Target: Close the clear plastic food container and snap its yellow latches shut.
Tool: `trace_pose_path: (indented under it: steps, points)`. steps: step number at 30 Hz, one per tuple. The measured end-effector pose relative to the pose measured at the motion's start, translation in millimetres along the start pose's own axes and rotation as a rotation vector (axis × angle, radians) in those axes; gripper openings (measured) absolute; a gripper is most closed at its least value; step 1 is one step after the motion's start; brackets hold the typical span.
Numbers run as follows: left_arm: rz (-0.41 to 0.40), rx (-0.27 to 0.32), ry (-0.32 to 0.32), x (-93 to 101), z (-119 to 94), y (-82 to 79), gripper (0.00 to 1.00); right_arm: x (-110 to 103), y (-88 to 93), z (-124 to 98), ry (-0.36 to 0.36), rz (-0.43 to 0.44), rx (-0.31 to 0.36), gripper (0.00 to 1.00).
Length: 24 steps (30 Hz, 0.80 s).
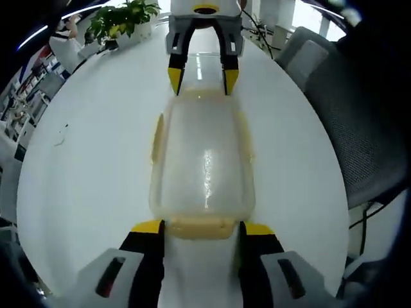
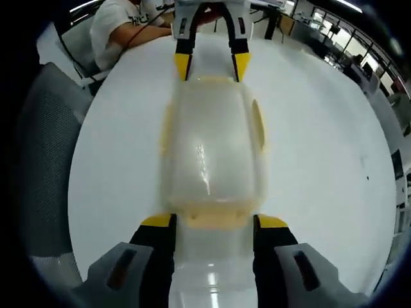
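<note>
You are working on a broad white counter (image 1: 90, 167), and the clear container (image 1: 204, 173) is lying flat in the middle of it with its lid already down, long axis running straight between your two tools; a grey mesh chair (image 1: 359, 128) is standing off one side and a potted plant (image 1: 122, 19) is sitting at the far rim, both well apart from the work; in the right gripper view a person in a white shirt (image 2: 122, 25) is sitting beyond the counter's edge; you are facing the box end-on from both directions, so each tool is appearing at the top of the other's view; the left gripper (image 1: 203, 230) is holding its jaws apart, straddling the near end latch (image 1: 200, 227), with the yellow tips just beside the box's corners; the right gripper (image 2: 216, 224) is doing the same at the opposite end, jaws apart around the end tab (image 2: 213, 221); the long-side latches (image 1: 156, 138) are looking splayed outward, so I am judging them not yet snapped, though the blur is making that uncertain; to do this step well, keep both tools squared to the box so it is not skating on the slick surface; press one end while the other is bracing; push each latch down toward the base until it seats, working opposite pairs so the lid is settling evenly; avoid squeezing the thin walls
</note>
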<state>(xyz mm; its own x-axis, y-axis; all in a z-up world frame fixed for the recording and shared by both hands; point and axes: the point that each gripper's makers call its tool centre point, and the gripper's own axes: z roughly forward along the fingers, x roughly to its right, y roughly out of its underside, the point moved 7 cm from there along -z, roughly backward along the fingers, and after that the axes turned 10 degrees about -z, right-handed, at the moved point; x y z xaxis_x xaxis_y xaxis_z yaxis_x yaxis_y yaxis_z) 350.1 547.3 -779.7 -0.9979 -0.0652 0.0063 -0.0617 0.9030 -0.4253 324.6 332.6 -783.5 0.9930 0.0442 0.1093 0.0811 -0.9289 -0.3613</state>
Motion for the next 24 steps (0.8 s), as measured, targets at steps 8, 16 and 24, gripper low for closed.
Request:
trace_pose_path:
  steps: [8, 16, 24]
  points:
    - [-0.023, -0.016, 0.005, -1.4, 3.3, 1.0, 0.34, -1.0, -1.3, 2.6, -0.004, -0.010, -0.021, 0.38]
    - [-0.048, -0.012, 0.014, -1.0, 5.0, 1.6, 0.34, 2.2, -1.0, 4.0, -0.028, 0.023, -0.035, 0.38]
    - [-0.048, -0.029, 0.017, -1.3, 5.7, 0.8, 0.34, -0.1, 0.6, 2.3, -0.029, -0.010, -0.009, 0.38]
